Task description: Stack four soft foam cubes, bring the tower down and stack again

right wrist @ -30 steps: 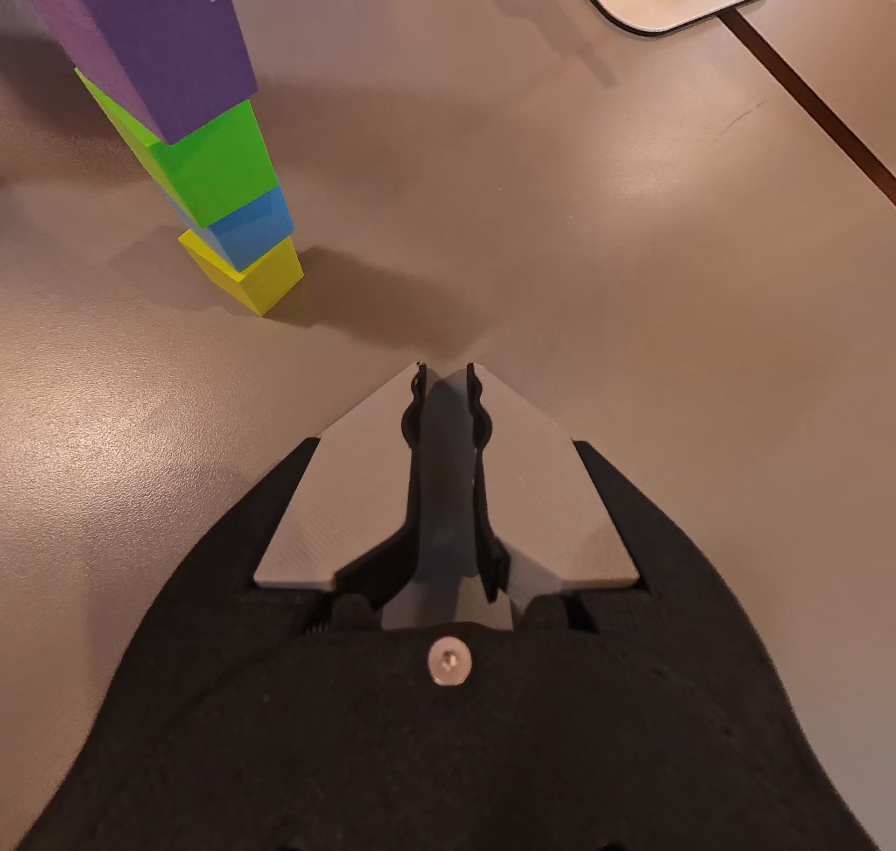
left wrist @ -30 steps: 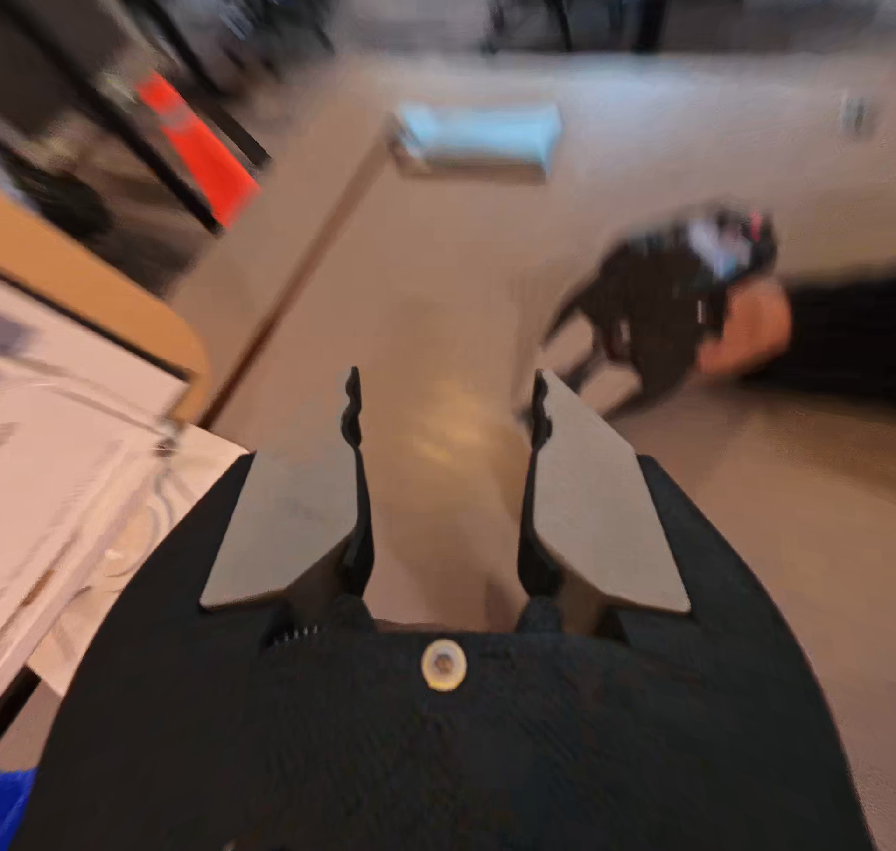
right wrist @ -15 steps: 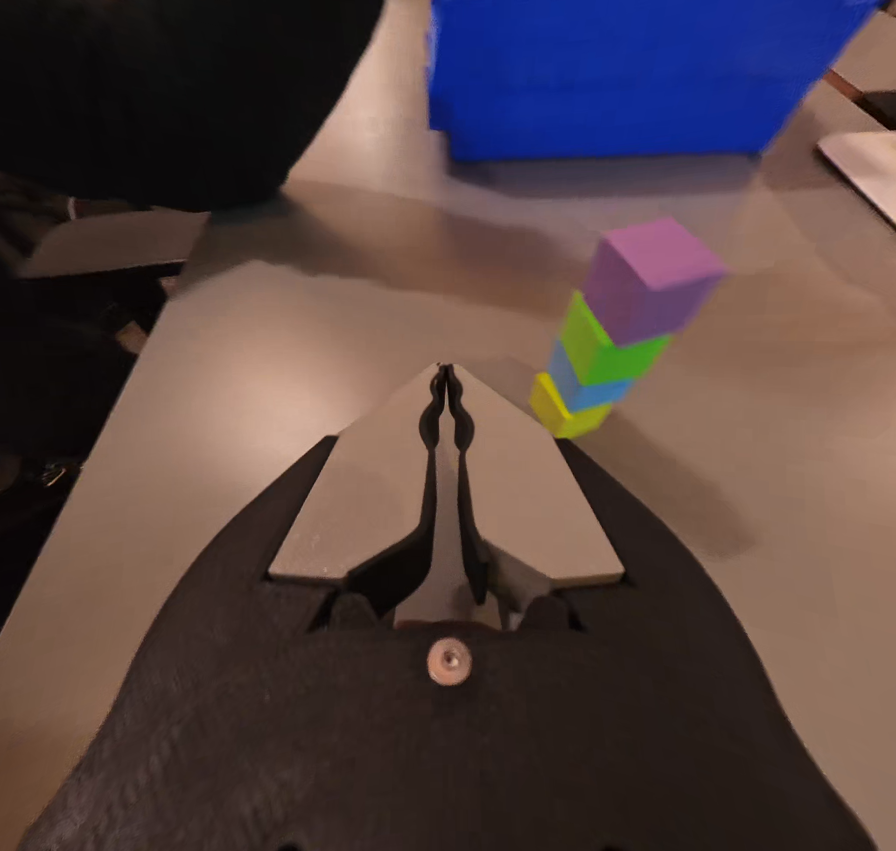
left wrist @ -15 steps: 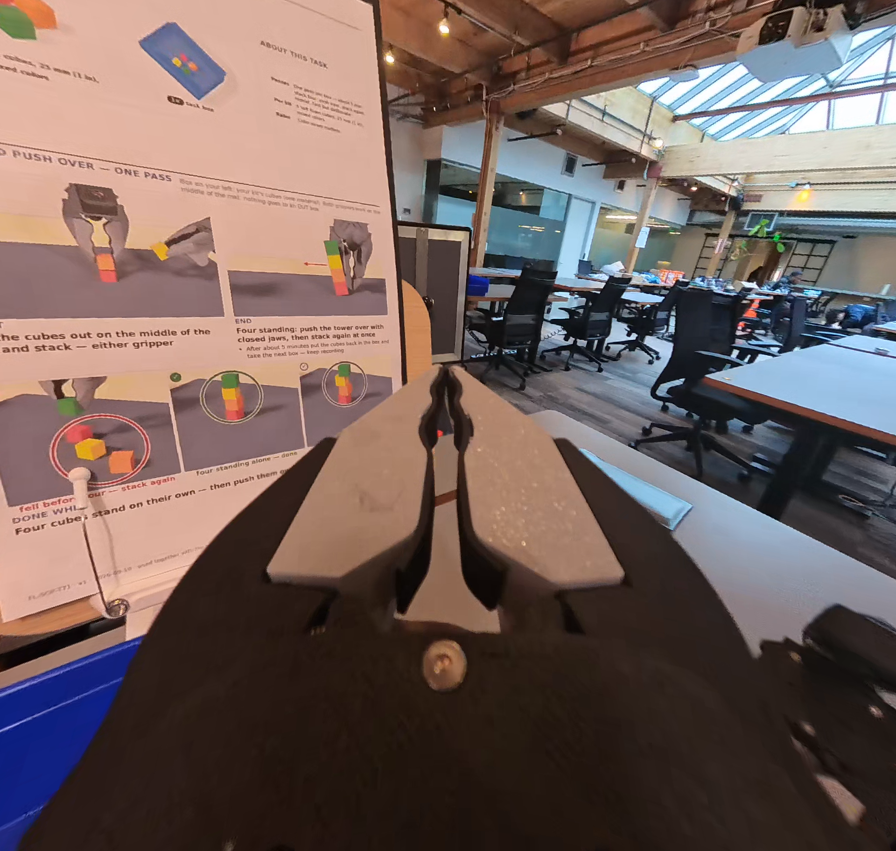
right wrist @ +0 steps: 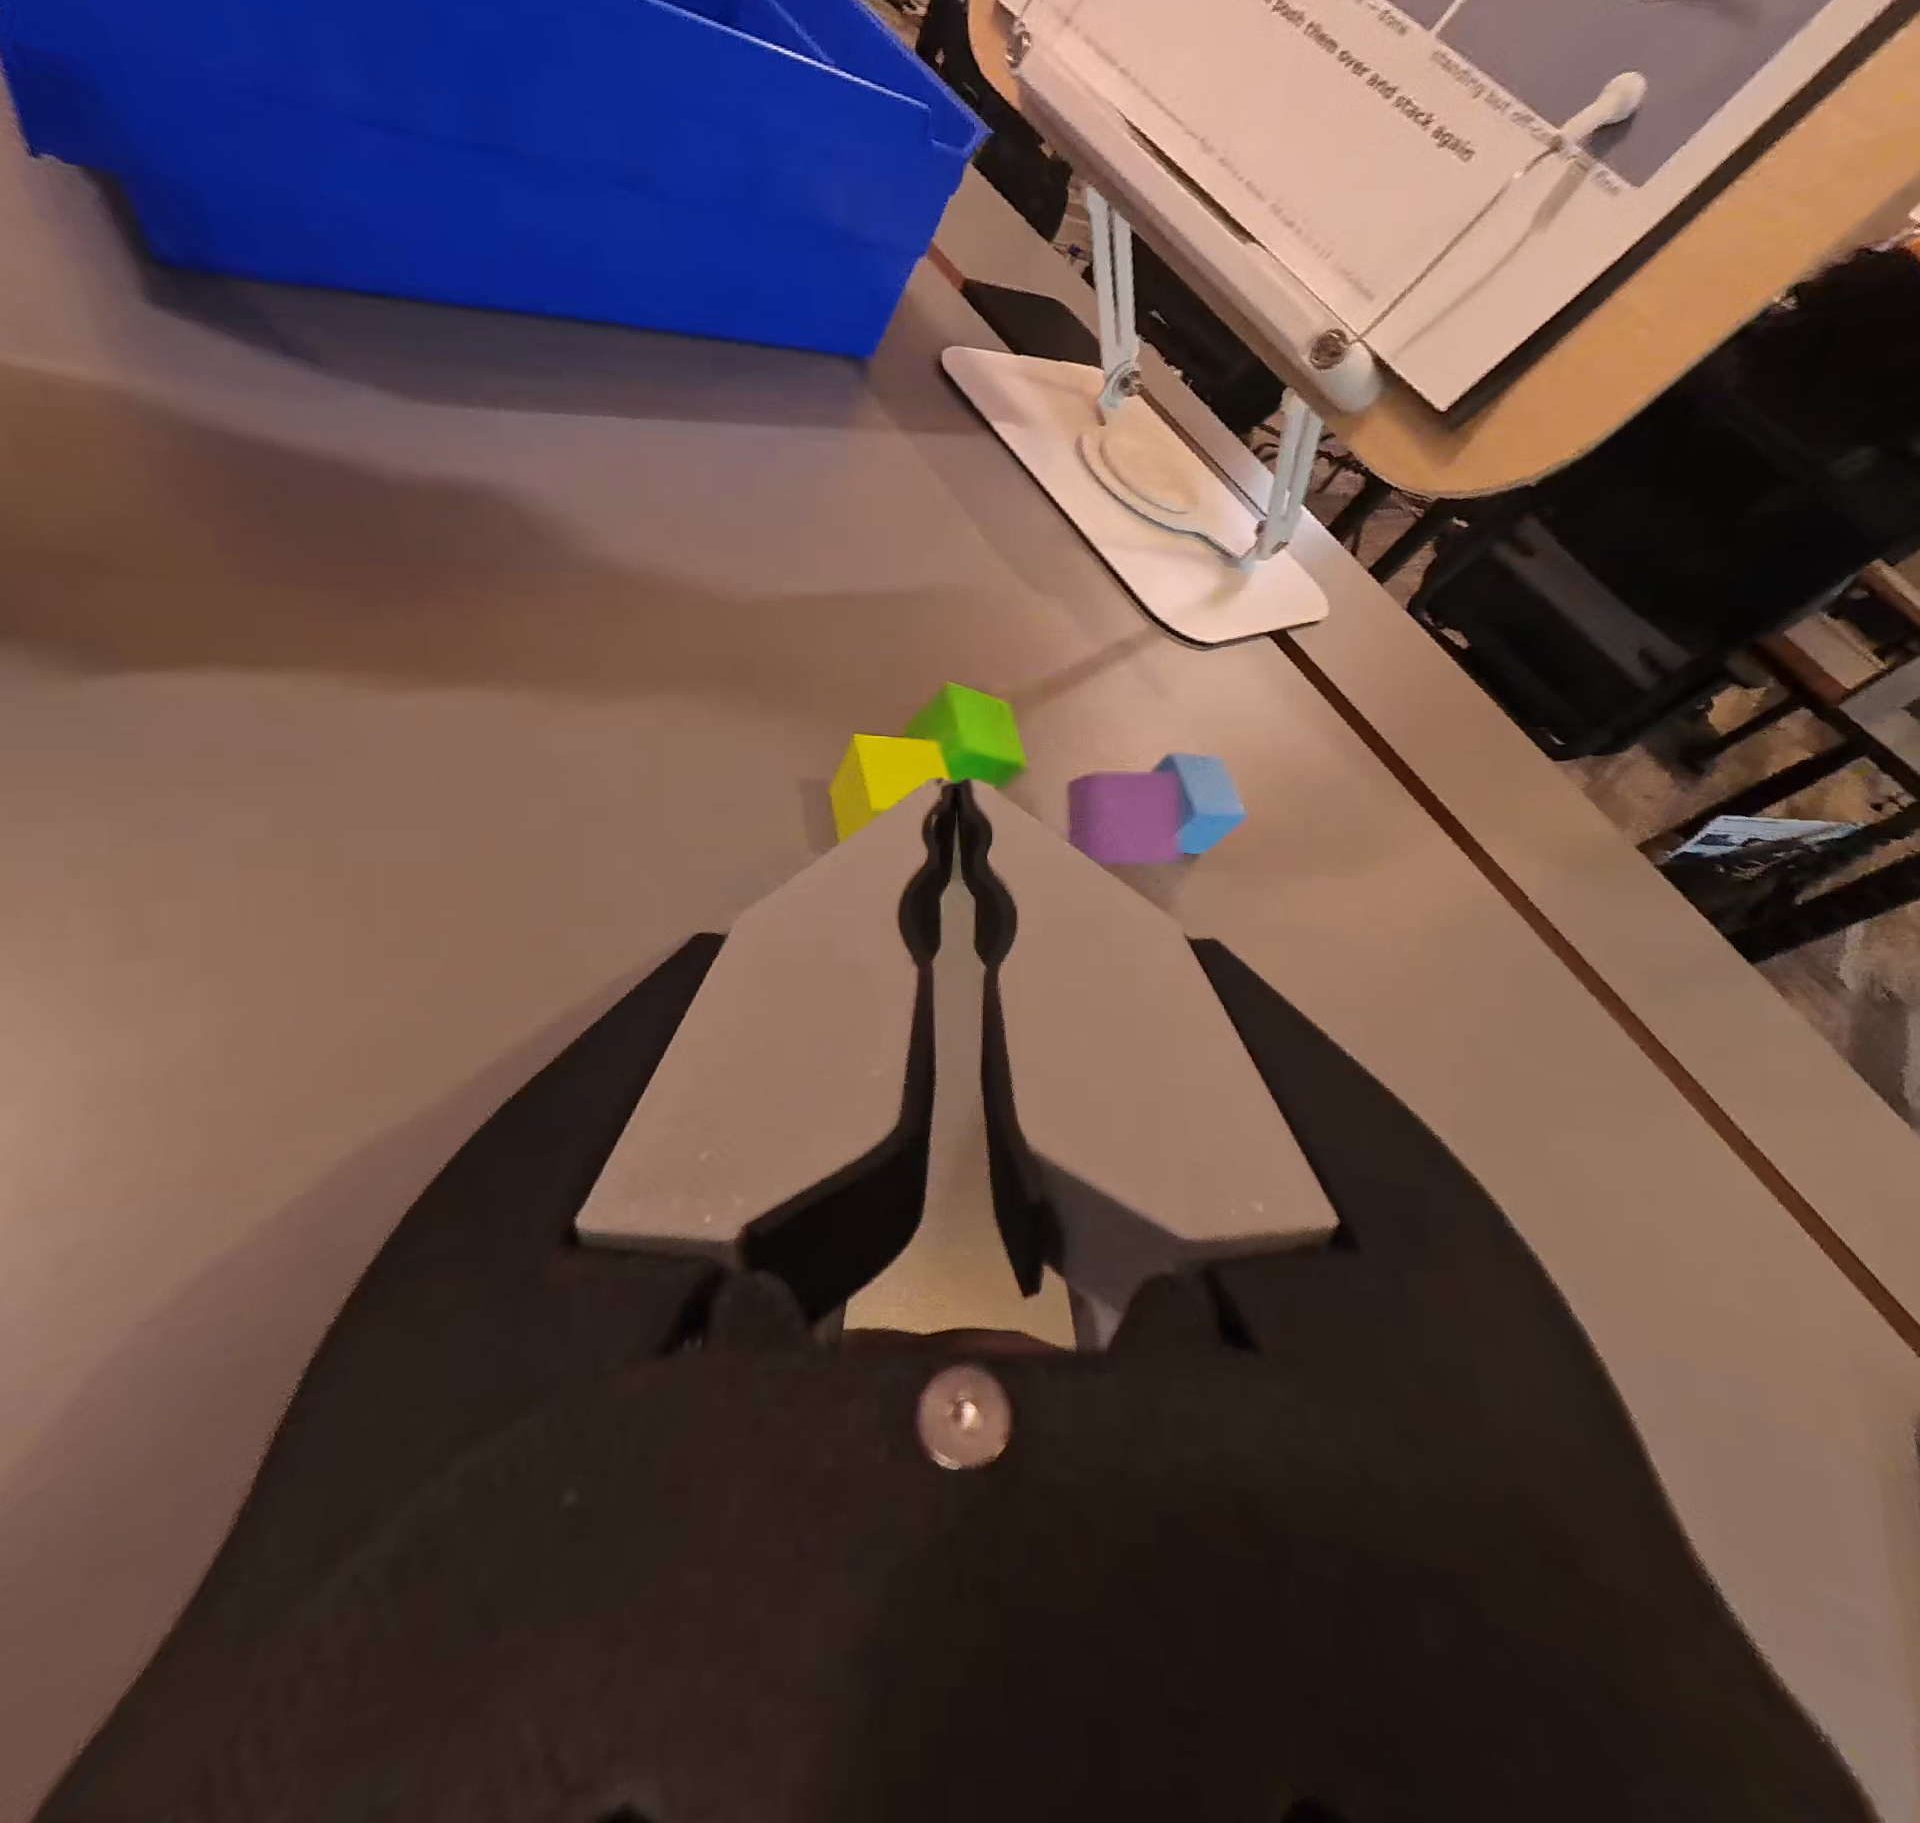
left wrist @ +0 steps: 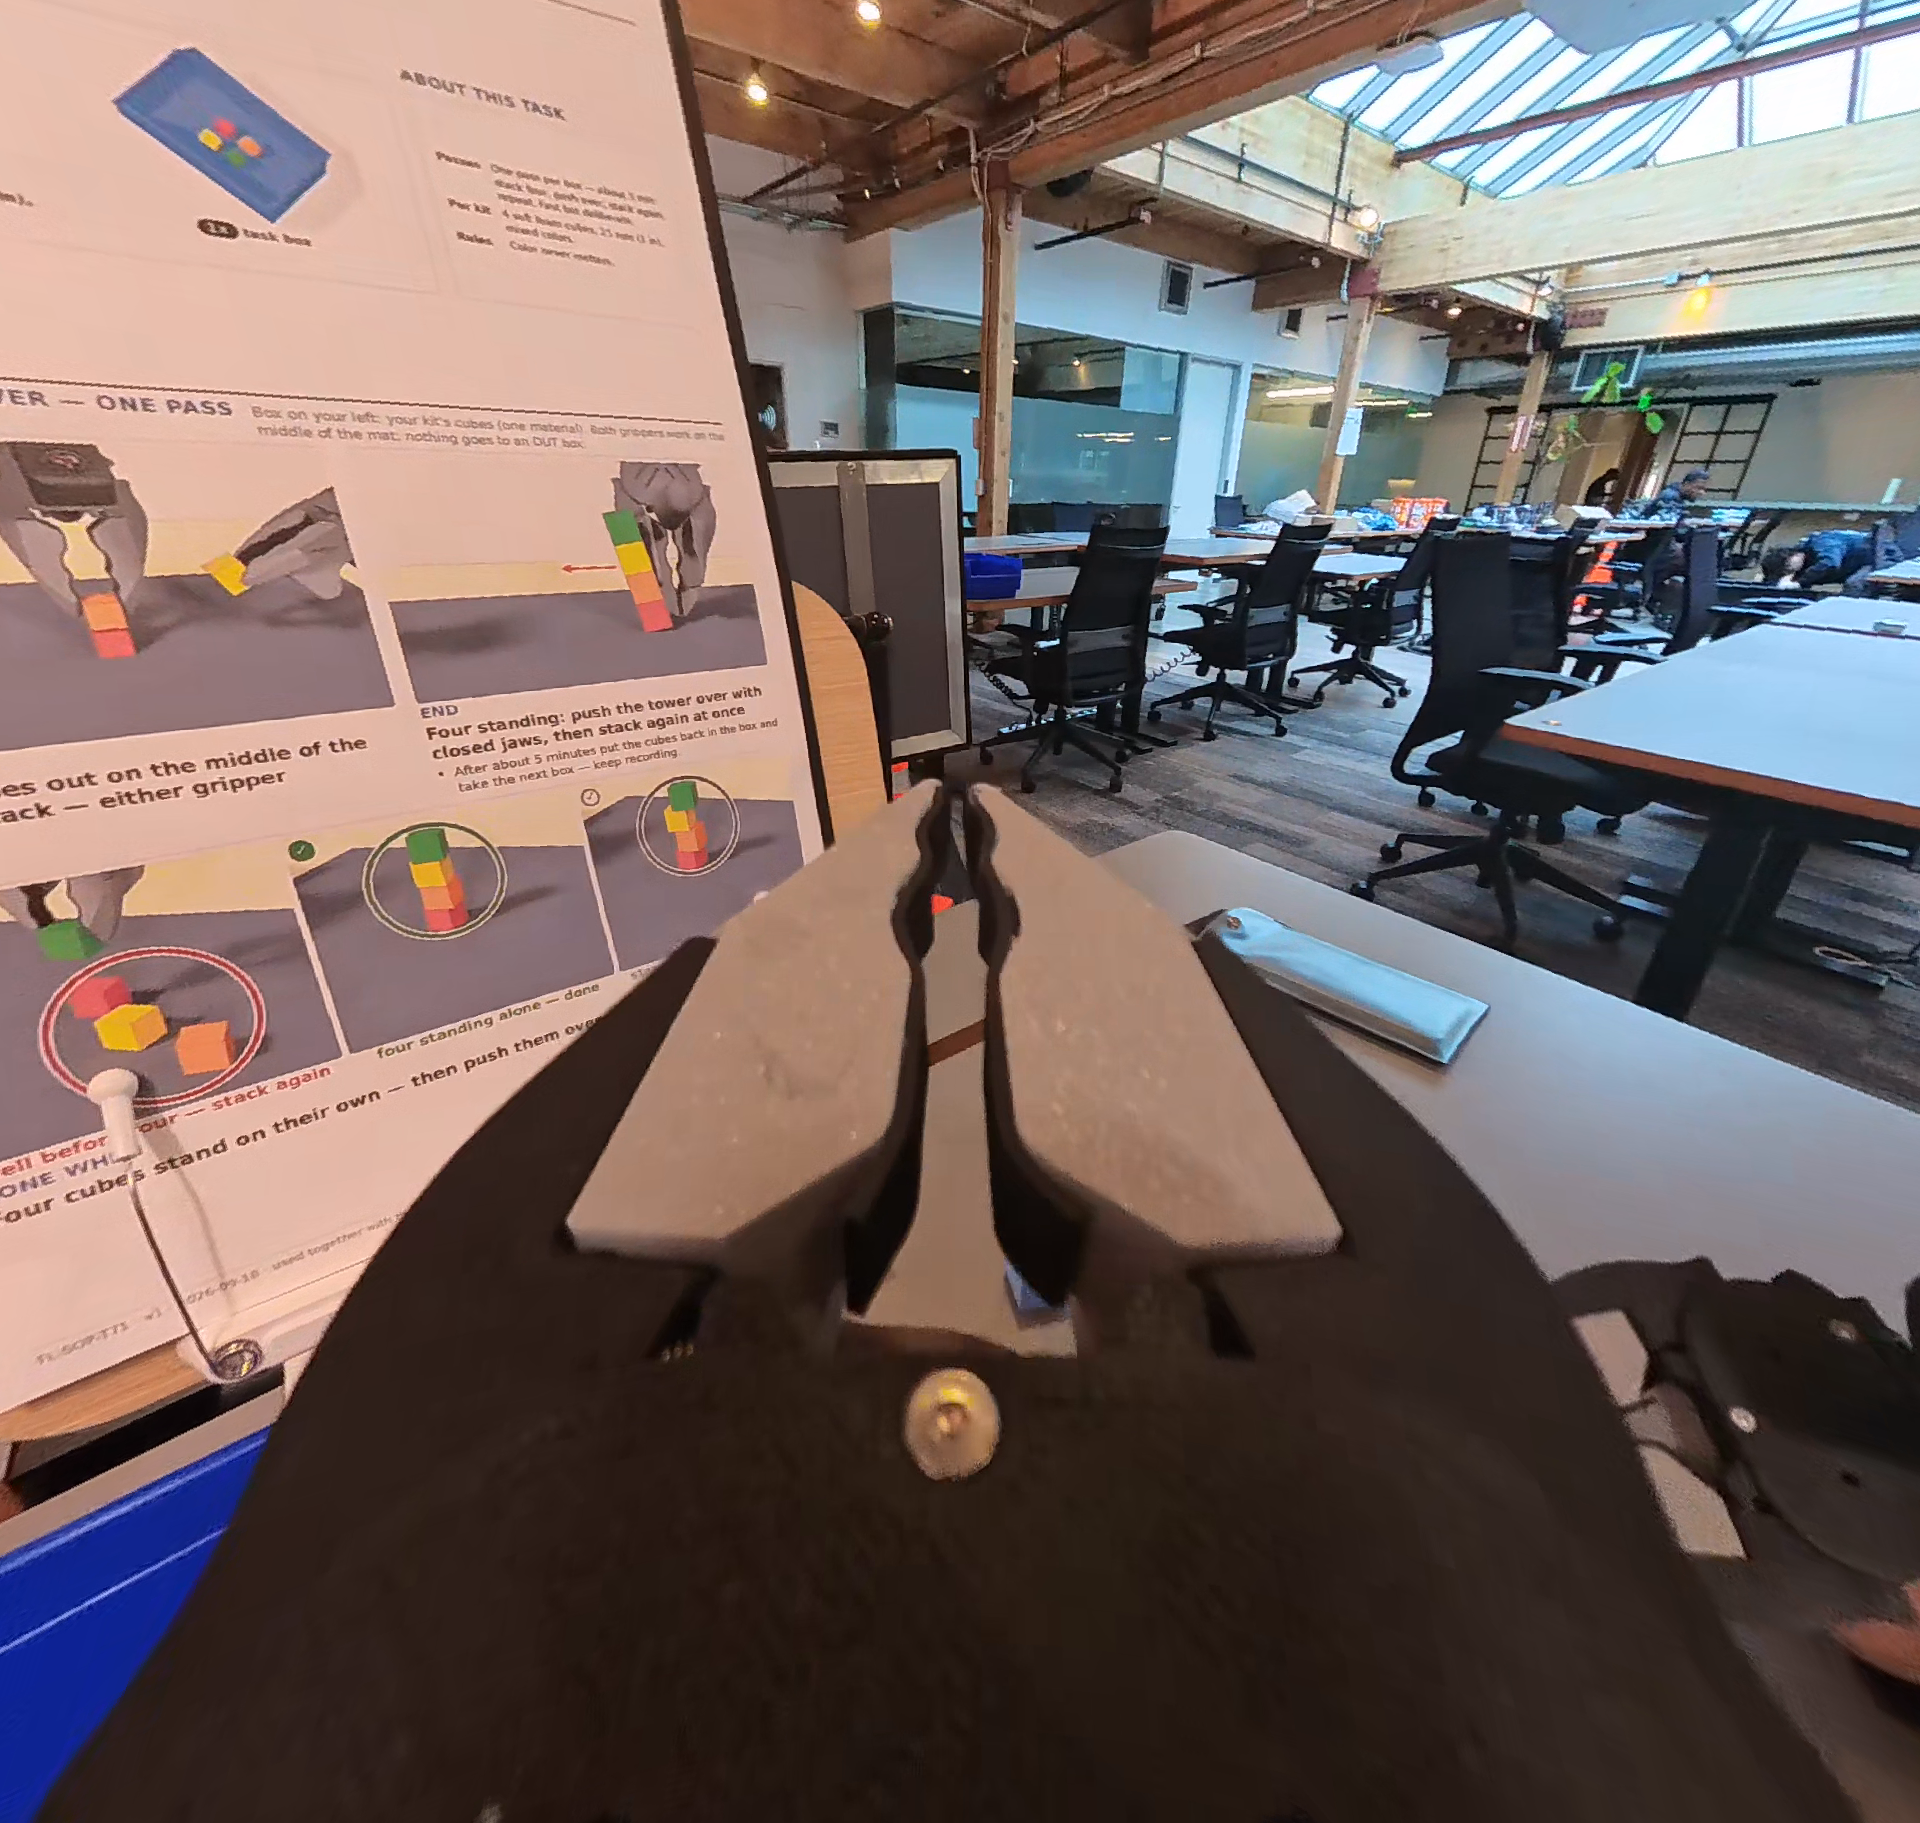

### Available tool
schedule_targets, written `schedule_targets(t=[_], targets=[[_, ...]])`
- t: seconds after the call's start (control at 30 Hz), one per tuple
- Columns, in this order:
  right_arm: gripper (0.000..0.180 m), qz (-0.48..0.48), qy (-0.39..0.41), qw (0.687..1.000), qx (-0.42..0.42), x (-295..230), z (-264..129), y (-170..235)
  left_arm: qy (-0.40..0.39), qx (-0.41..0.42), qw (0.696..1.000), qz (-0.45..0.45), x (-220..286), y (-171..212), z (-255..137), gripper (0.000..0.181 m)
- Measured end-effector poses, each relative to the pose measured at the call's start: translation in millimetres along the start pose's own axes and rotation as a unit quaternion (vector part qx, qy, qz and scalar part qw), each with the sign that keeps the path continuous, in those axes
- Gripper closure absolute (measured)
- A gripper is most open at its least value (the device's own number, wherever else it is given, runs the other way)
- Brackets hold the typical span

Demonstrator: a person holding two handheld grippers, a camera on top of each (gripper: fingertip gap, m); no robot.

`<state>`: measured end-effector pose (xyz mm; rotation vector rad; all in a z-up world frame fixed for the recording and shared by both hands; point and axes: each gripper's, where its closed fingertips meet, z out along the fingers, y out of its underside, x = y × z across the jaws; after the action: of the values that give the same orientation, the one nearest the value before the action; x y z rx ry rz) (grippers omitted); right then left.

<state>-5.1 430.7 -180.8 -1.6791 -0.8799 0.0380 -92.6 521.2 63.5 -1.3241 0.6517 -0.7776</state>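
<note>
While four cubes lie scattered, right gripper (right wrist: 954,805) and left gripper (left wrist: 956,805) hold nothing — jaws closed, near-touching.

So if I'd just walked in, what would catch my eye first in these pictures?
Probably the four bright foam cubes scattered on the grey table past the shut right claw: a yellow cube touching a green cube, and a purple cube against a light blue cube. Behind them to the left sits a big blue plastic bin. In the left view, an illustrated instruction sheet fills the left side beyond the shut left claw.
</note>
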Motion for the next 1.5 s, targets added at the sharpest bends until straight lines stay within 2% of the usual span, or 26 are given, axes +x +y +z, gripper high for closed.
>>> schedule_targets(t=[0.2,0.33,0.4,0.5,0.63,0.77,0.87,0.93,1.0,1.07,1.17,1.27,1.4,1.5], targets=[[0.18,0.028,0.016,0.999,-0.023,13,1,14,0.011,-0.017,0.999,0.029,11,7,2,0.178],[0.18,0.064,0.023,0.996,-0.063,22,4,32,0.033,-0.058,0.996,0.051,23,23,6,0.174],[0.18,0.085,0.018,0.993,-0.077,24,6,40,0.069,-0.11,0.99,0.051,38,45,10,0.167],[0.18,0.107,0.008,0.99,-0.086,25,7,47,0.11,-0.201,0.972,0.059,59,88,13,0.142],[0.18,0.11,0.006,0.989,-0.098,26,7,52,0.109,-0.272,0.951,0.099,73,140,14,0.14],[0.18,0.112,0.002,0.988,-0.111,25,7,57,0.107,-0.359,0.918,0.128,75,204,-2,0.139],[0.18,0.114,-0.002,0.987,-0.114,23,7,59,0.106,-0.383,0.914,0.084,74,241,-20,0.135],[0.18,0.115,-0.005,0.987,-0.116,22,8,60,0.077,-0.4,0.912,0.048,59,266,-31,0.136],[0.18,0.115,-0.009,0.986,-0.118,20,9,60,-0.018,-0.421,0.906,0.047,20,284,-40,0.136],[0.18,0.113,-0.012,0.986,-0.122,18,10,61,-0.104,-0.402,0.909,0.031,-17,288,-47,0.136],[0.18,0.11,-0.013,0.986,-0.126,17,11,63,-0.176,-0.36,0.916,-0.027,-55,283,-52,0.136],[0.18,0.11,-0.012,0.985,-0.129,17,12,64,-0.246,-0.335,0.908,-0.051,-91,281,-59,0.136],[0.18,0.114,-0.009,0.985,-0.126,18,11,63,-0.234,-0.296,0.923,-0.077,-100,275,-50,0.115],[0.179,0.115,-0.009,0.985,-0.13,18,12,65,-0.227,-0.304,0.922,-0.073,-101,278,-43,0.12]])
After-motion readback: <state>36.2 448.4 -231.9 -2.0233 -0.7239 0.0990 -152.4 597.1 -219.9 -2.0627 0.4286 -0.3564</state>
